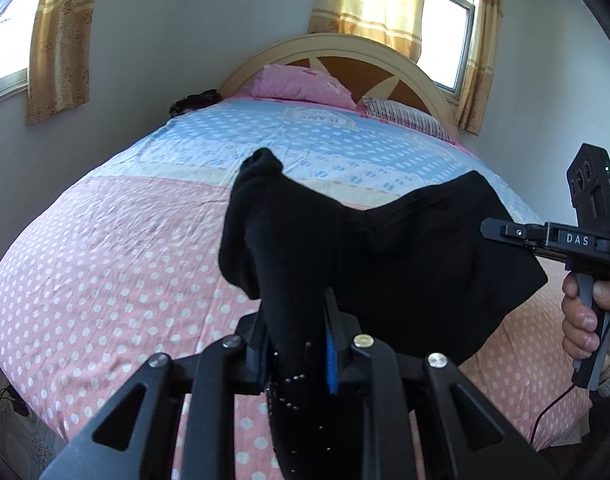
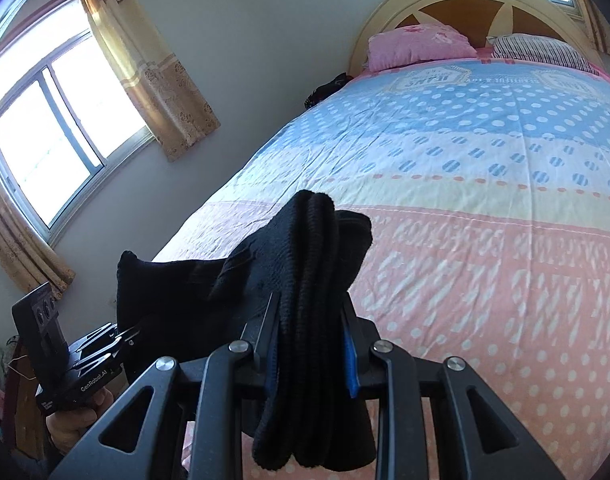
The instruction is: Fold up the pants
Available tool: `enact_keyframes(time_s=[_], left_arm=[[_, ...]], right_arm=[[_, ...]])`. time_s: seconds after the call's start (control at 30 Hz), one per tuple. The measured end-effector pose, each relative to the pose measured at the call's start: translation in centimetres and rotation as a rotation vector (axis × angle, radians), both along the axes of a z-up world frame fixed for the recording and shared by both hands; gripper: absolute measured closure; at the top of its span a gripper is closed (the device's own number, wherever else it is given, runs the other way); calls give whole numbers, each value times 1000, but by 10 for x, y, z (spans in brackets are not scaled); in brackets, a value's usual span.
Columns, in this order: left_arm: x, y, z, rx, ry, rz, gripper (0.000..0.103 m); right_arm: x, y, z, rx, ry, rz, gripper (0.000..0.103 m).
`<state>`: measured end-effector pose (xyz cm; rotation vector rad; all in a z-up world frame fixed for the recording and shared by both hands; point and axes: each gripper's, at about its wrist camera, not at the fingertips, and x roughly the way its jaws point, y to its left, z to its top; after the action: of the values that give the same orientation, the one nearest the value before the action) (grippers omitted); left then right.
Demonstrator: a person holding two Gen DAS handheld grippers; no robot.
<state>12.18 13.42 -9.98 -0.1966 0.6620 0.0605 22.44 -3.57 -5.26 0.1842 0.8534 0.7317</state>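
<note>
My left tongs (image 1: pixel 295 344) clamp a bunched end of the black knit fabric pants (image 1: pixel 405 256), lifted above the polka-dot pink and blue bed (image 1: pixel 125 264). To the right, my right tongs (image 2: pixel 311 344) pinch another thick fold, level alongside.

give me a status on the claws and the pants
Left claw shut on black pants. Right claw shut on them too. Pants held up above the bed. Nothing in the way.
</note>
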Motion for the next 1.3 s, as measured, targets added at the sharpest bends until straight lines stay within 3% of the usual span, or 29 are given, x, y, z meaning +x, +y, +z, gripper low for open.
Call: enact_keyframes(time_s=[0.37,1.03,1.13,1.2,1.3], left_arm=[[-5,30,-18,-15,32,64,82],[3,42,-45,-34,107,80,80],[6,43,-52,-6,126,93,72],[7,42,-57,15,138,106,60],[5,40,-61,56,136,131,50]], right_arm=[[28,42,-34,-9,75,38,77],[57,50,-67,-34,135,33,76],[62,54,-76,-76,153,32,74],[67,55,-86,-123,166,13,70],[71,54,-96,-155,172,-1,56]])
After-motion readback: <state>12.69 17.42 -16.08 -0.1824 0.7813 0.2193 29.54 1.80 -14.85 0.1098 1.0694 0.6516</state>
